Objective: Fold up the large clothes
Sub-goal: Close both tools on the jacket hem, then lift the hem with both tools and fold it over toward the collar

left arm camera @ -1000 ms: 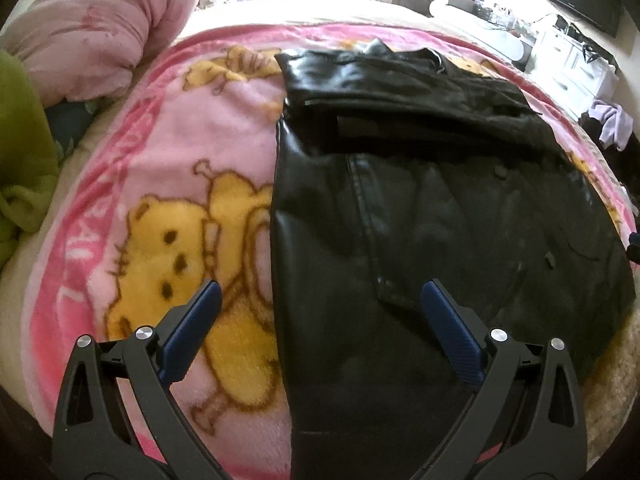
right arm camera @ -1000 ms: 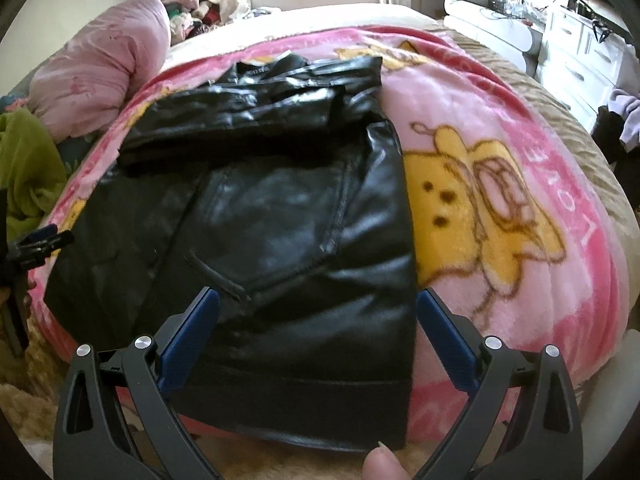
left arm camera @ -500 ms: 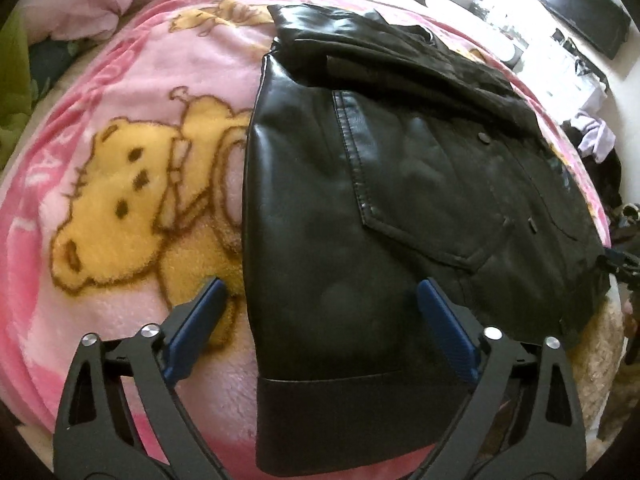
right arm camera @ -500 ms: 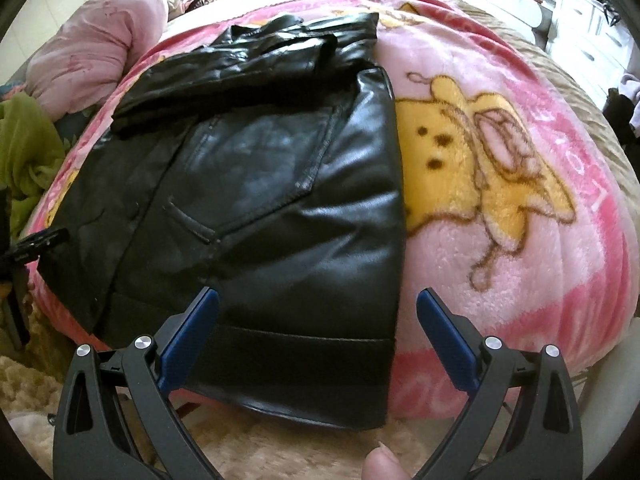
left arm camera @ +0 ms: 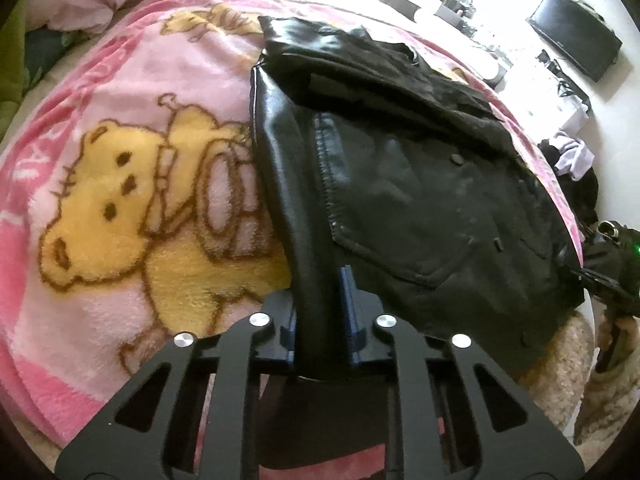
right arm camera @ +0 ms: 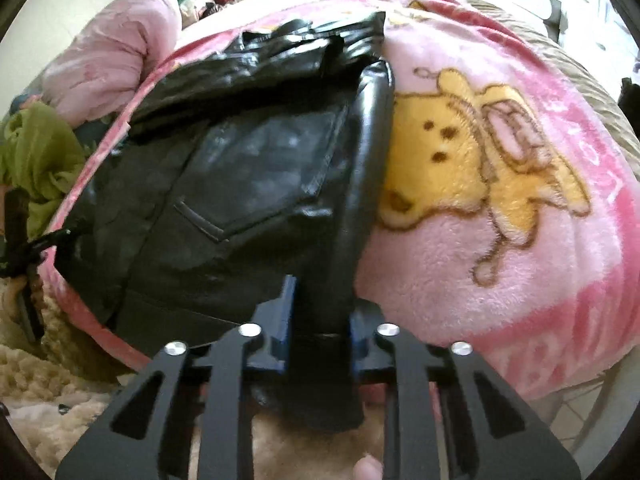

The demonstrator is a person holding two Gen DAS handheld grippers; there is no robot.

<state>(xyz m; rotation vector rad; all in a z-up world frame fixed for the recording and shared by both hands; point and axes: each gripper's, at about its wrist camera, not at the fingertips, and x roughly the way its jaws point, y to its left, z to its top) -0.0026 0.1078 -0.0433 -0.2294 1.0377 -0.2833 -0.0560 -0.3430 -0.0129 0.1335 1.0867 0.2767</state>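
Your left gripper (left arm camera: 320,312) has just been closing, and its blue pads (left arm camera: 347,300) now pinch a raised ridge of the black leather jacket (left arm camera: 420,184) at the jacket's left hem corner. The pinched fold stands up between the jaws and runs away from you along the jacket's left side seam.

Your right gripper (right arm camera: 318,320) has likewise just been closing; its blue pads (right arm camera: 287,312) clamp the opposite hem corner, on the jacket's right edge. The leather bunches into a narrow upright ridge between those jaws too, with the hem band hanging down in front of the gripper body.

The jacket lies flat on the pink bear-print blanket (left arm camera: 132,184), which covers the bed. Hem toward you, collar at the far end. The sleeves are folded across the upper part of the jacket, near the collar. A slanted pocket (right arm camera: 208,228) shows on the front panel between the two pinched edges.

In the left wrist view, the other gripper shows at the far right edge, at the jacket's lower corner. In the right wrist view, the left gripper appears at the far left edge, beside the blanket's rim.

A pink quilt (right arm camera: 108,52) is bunched at the far left of the bed, and green cloth (right arm camera: 36,148) lies just below it. A fingertip (right arm camera: 366,470) shows at the bottom edge of the right wrist view.
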